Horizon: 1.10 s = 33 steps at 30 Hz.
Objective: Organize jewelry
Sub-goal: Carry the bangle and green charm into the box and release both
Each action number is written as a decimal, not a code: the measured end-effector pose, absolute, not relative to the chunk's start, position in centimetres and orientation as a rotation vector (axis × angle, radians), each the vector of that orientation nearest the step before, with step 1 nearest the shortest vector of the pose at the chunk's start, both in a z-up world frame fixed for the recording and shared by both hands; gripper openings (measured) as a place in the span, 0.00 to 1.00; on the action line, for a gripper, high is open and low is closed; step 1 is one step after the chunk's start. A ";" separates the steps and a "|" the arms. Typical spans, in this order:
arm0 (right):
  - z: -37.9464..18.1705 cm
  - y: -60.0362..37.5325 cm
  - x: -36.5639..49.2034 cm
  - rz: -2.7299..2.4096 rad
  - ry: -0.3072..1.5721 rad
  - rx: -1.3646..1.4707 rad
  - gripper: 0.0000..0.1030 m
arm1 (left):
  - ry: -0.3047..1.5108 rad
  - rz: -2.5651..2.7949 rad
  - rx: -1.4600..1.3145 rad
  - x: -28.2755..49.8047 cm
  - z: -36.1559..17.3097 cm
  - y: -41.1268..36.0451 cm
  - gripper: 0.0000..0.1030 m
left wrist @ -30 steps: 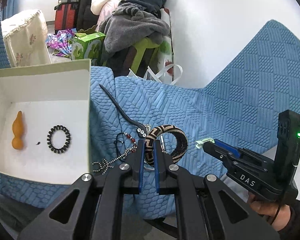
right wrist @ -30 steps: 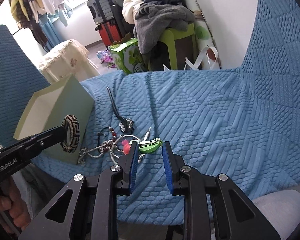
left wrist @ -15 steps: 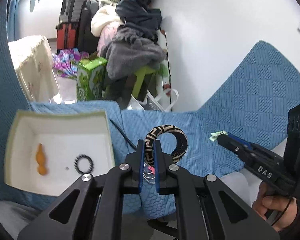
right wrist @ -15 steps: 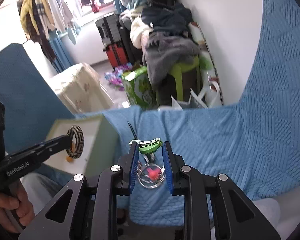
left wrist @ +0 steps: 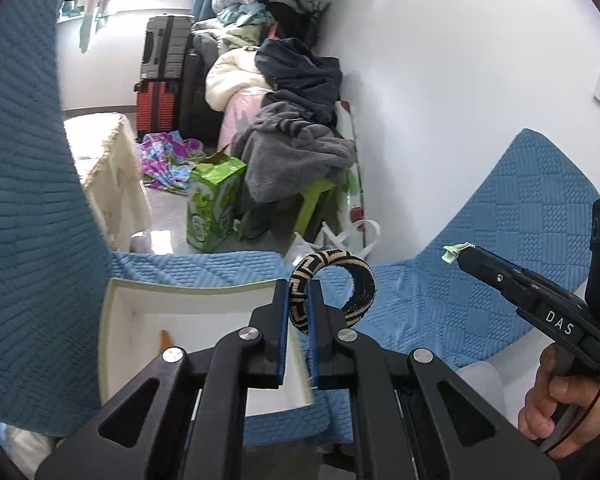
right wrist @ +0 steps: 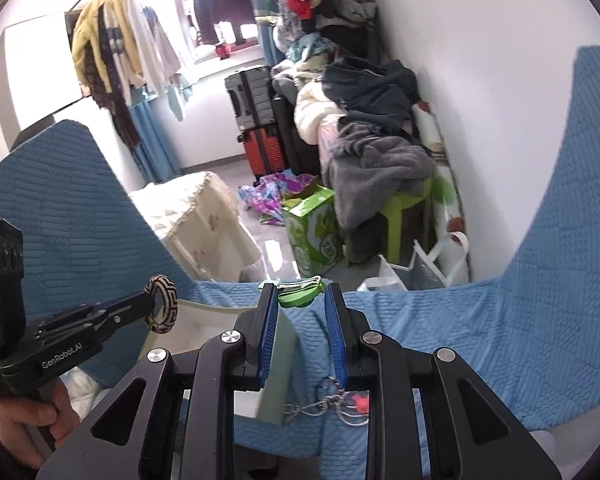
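The left gripper (left wrist: 298,314) is clamped on a woven black-and-tan bangle (left wrist: 332,290), its pads pinching one side of the ring while the rest arcs up and right of the jaws, held in the air above the near right corner of the white box (left wrist: 140,320). The right gripper (right wrist: 302,300) is closed on a small green clip (right wrist: 300,296) at its fingertips, raised above the blue quilted cover (right wrist: 480,340). The bangle looks light and rigid with a grippy textile wrap, so a pinch across its band should hold without slipping; the clip seems light, hard plastic, best taken across its flat sides. Below the right gripper a tangle of chains with a red bead (right wrist: 340,404) lies on the cover; it would be limp and prone to snagging. Compared with a second ago, both grippers have risen well clear of the cover, the bangle has left the pile, and the box now sits directly beneath the left gripper.
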State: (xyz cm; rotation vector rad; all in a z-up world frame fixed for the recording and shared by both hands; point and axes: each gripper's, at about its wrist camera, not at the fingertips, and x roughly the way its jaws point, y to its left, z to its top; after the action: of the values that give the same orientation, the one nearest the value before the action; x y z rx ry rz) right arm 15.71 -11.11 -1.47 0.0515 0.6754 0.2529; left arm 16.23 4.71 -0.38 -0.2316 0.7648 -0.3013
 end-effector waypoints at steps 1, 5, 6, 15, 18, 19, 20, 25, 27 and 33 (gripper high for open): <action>-1.8 -10.5 15.9 0.259 0.682 0.048 0.21 | 0.771 -0.293 -0.232 16.3 -0.7 5.1 0.08; -4.0 -8.0 16.5 0.292 0.720 0.041 0.21 | 0.800 -0.267 -0.232 16.1 -2.7 7.0 0.08; -4.7 -7.4 16.6 0.302 0.732 0.047 0.21 | 0.810 -0.260 -0.226 16.2 -3.3 7.4 0.08; -11.4 -2.0 17.8 0.374 0.839 -0.027 0.21 | 0.866 -0.186 -0.254 17.3 -8.3 10.4 0.08; -13.4 -0.9 18.3 0.387 0.870 -0.050 0.21 | 0.877 -0.175 -0.260 17.6 -9.4 11.0 0.08; -13.9 -0.7 18.3 0.391 0.878 -0.056 0.21 | 0.882 -0.166 -0.259 17.8 -9.9 11.2 0.08; -14.7 -0.3 18.5 0.397 0.892 -0.064 0.21 | 0.885 -0.159 -0.256 17.9 -10.3 11.4 0.08; -17.0 0.8 19.4 0.406 0.920 -0.090 0.21 | 0.900 -0.133 -0.252 18.8 -12.2 12.1 0.08; -17.5 1.2 19.9 0.411 0.928 -0.100 0.21 | 0.901 -0.127 -0.259 18.8 -12.6 12.4 0.08; -18.6 2.1 20.5 0.418 0.943 -0.124 0.22 | 0.900 -0.105 -0.291 18.6 -13.3 13.2 0.08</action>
State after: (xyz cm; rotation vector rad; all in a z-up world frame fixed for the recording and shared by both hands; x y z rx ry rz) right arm 20.52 2.13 -18.61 -0.1244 0.9433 0.4180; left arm 18.57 13.17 -13.26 -0.2910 0.8998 -0.1050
